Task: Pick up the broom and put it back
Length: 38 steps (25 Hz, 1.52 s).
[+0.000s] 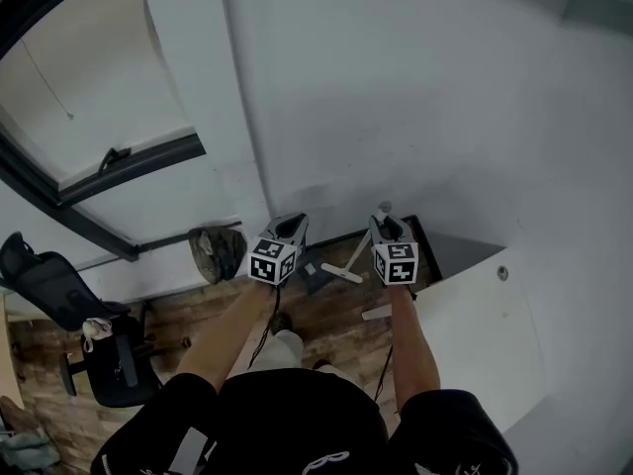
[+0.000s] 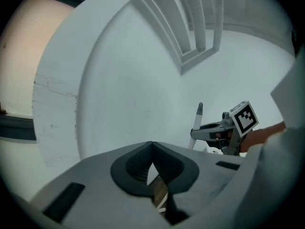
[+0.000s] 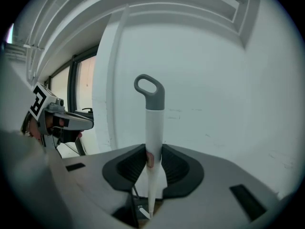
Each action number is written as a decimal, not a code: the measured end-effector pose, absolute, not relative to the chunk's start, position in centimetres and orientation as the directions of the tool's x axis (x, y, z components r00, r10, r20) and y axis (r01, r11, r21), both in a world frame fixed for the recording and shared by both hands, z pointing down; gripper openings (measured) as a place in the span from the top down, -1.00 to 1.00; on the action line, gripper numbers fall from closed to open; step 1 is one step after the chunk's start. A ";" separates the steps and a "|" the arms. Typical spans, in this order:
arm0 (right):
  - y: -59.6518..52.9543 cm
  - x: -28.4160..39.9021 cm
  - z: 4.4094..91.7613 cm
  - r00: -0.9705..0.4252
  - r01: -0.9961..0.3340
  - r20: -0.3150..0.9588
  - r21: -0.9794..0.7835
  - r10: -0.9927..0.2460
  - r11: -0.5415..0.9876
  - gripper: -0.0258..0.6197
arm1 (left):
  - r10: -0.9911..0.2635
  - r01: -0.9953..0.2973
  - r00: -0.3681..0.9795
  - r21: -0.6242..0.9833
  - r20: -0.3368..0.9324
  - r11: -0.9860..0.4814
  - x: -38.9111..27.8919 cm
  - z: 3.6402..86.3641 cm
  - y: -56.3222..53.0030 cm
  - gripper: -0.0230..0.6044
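The broom has a white handle (image 3: pixel 154 128) that ends in a grey loop (image 3: pixel 148 90). It stands upright between the jaws of my right gripper (image 3: pixel 153 152), which is shut on it just below the grey part. In the head view the loop (image 1: pixel 384 207) pokes up past the right gripper (image 1: pixel 385 224), close to the white wall. My left gripper (image 1: pixel 295 222) hangs level beside it, apart from the broom, its jaws touching at the tips (image 2: pixel 151 144) with nothing in them. From the left gripper view the handle's top (image 2: pixel 199 109) rises above the right gripper (image 2: pixel 217 130).
On the wooden floor (image 1: pixel 326 315) below the grippers lie a dark grey piece (image 1: pixel 315 277) and a white stick (image 1: pixel 342 272). A bag (image 1: pixel 216 250) sits by the wall. A black office chair (image 1: pixel 69 310) stands at left, a white cabinet (image 1: pixel 485 325) at right.
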State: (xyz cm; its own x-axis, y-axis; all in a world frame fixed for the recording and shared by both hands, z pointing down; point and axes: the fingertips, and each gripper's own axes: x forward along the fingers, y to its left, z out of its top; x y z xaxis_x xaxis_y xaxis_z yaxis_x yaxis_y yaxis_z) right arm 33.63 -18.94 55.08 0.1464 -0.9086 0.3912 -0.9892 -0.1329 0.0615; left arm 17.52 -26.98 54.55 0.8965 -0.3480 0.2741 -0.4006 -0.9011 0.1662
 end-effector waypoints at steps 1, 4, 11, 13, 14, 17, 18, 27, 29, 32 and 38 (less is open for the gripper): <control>-18.4 33.3 55.0 0.136 -0.991 0.387 0.064 -0.912 -0.120 0.57 | -0.363 -0.415 0.891 0.163 0.274 -0.895 16.9 54.6 -26.2 0.87; -16.4 32.0 54.6 0.105 -0.994 0.379 0.068 -0.920 -0.085 0.57 | -0.403 -0.453 0.874 0.155 0.271 -0.878 14.9 54.5 -23.9 0.87; -12.0 28.7 54.4 0.036 -0.997 0.378 0.082 -0.925 -0.005 0.56 | -0.464 -0.511 0.846 0.149 0.263 -0.847 11.4 54.3 -18.8 0.87; -10.7 28.0 54.4 0.024 -0.997 0.380 0.083 -0.925 0.008 0.57 | -0.474 -0.520 0.841 0.147 0.261 -0.842 10.6 54.3 -17.4 0.87; -10.2 27.6 54.4 0.019 -0.996 0.379 0.083 -0.925 0.014 0.56 | -0.478 -0.524 0.839 0.146 0.260 -0.839 10.2 54.4 -16.8 0.87; -8.6 26.3 54.3 0.002 -0.996 0.373 0.084 -0.928 0.031 0.56 | -0.490 -0.537 0.831 0.149 0.263 -0.830 8.9 54.6 -15.1 0.87; -8.1 25.9 54.5 -0.002 -0.996 0.375 0.084 -0.927 0.036 0.57 | -0.493 -0.541 0.828 0.152 0.265 -0.827 8.6 54.7 -14.6 0.87; -3.8 22.7 55.7 -0.036 -0.994 0.397 0.080 -0.917 0.073 0.56 | -0.497 -0.547 0.822 0.146 0.278 -0.824 6.5 54.9 -10.7 0.87; -3.1 22.0 56.2 -0.041 -0.994 0.404 0.080 -0.914 0.080 0.56 | -0.500 -0.549 0.821 0.141 0.276 -0.824 6.0 54.6 -10.2 0.87; -2.2 21.1 56.4 -0.049 -0.993 0.407 0.075 -0.912 0.087 0.56 | -0.509 -0.557 0.816 0.136 0.274 -0.820 5.3 54.4 -9.7 0.87; -1.3 19.5 56.7 -0.071 -0.992 0.408 0.071 -0.910 0.109 0.56 | -0.525 -0.572 0.804 0.124 0.279 -0.811 4.2 54.6 -9.2 0.87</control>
